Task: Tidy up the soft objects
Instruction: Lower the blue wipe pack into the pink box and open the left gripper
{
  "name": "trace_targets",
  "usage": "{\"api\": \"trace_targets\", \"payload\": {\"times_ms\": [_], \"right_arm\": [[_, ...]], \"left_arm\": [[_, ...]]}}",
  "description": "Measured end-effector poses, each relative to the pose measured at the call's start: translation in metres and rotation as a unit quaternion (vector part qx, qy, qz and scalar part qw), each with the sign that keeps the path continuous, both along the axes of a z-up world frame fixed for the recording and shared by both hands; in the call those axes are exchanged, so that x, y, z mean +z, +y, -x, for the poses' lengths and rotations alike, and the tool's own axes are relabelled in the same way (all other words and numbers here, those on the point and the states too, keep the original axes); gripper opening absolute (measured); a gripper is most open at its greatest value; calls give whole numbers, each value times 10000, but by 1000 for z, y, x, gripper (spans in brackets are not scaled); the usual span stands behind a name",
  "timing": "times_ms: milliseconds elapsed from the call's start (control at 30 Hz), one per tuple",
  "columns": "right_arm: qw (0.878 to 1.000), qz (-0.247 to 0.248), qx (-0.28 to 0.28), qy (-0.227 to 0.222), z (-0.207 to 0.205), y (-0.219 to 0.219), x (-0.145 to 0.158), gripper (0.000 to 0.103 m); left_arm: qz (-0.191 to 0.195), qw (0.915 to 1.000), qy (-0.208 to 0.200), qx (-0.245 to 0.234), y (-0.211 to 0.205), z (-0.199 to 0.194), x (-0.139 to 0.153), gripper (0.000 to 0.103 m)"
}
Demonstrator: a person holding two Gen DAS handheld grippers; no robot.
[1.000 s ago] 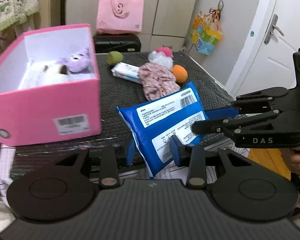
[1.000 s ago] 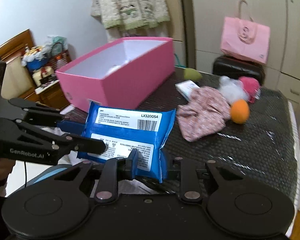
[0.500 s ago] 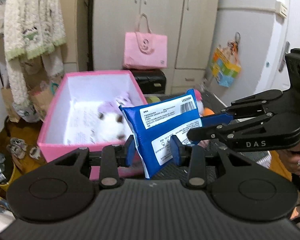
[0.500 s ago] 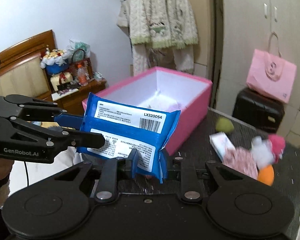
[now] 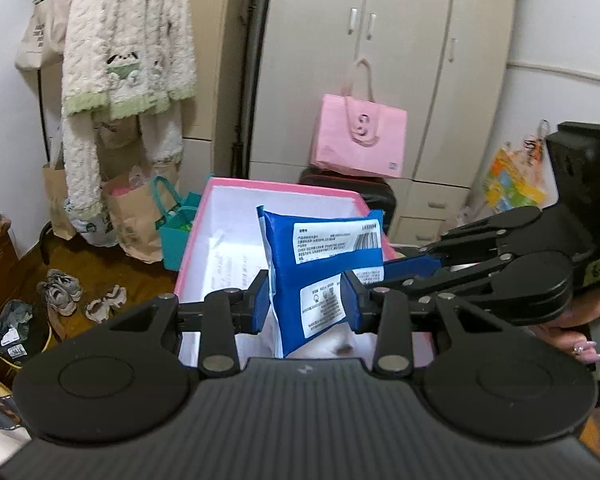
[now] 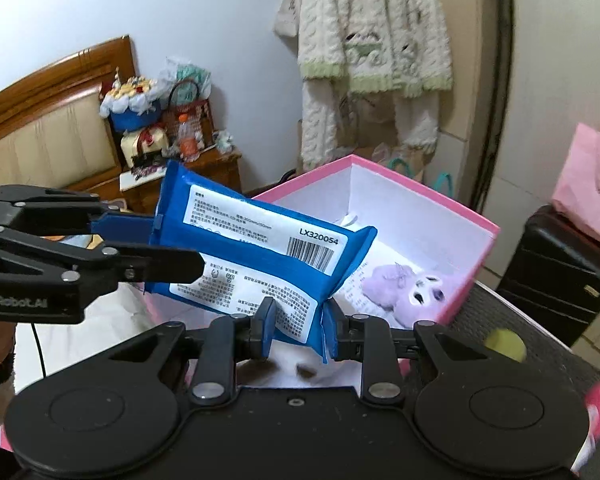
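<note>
My left gripper [image 5: 305,301] and right gripper [image 6: 300,330] both clamp blue wipes pack [image 6: 260,256], right jaws just loosening slightly. Pack hangs over pink box [image 6: 432,204]. Lower level, clear rim, avoid purple plush [image 6: 400,280], release together.

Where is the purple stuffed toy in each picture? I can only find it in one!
Left wrist view: the purple stuffed toy is not visible; the blue pack hangs in front of the box's inside.
Right wrist view: the toy lies inside the pink box, right of centre, just past the pack's right end.
Shared landmark: the pink box, behind the pack in both.
</note>
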State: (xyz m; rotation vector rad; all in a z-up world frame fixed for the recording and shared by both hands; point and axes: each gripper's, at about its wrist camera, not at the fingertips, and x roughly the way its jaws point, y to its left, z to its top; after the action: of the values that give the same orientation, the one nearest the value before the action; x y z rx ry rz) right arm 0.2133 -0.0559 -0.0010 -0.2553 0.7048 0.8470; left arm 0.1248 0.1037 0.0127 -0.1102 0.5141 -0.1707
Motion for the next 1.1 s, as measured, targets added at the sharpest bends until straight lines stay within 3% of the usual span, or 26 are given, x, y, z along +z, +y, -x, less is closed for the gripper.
{"api": "trace_targets", "payload": {"times_ms": [400,533,767,933,1100], "right_arm": [[9979,339,358,409,-84,36,-26,31],[9975,504,441,206,-94,40,-31,32],[9956,751,481,276,-107,54,-44,32],[9961,816,314,114,-106,55,-45,32],[9974,709,153,55,-95,46,-38,33]], "left_arm": [[-106,9980,586,201,13,-55,-24,36],[-133,9966,797,169,9,-64,-34,36],[-82,9939,1089,160,8,-69,-42,36],[-468,9950,835,288,4,-58,-39,38],[-445,9956,768,293,10,-47,-31,40]]}}
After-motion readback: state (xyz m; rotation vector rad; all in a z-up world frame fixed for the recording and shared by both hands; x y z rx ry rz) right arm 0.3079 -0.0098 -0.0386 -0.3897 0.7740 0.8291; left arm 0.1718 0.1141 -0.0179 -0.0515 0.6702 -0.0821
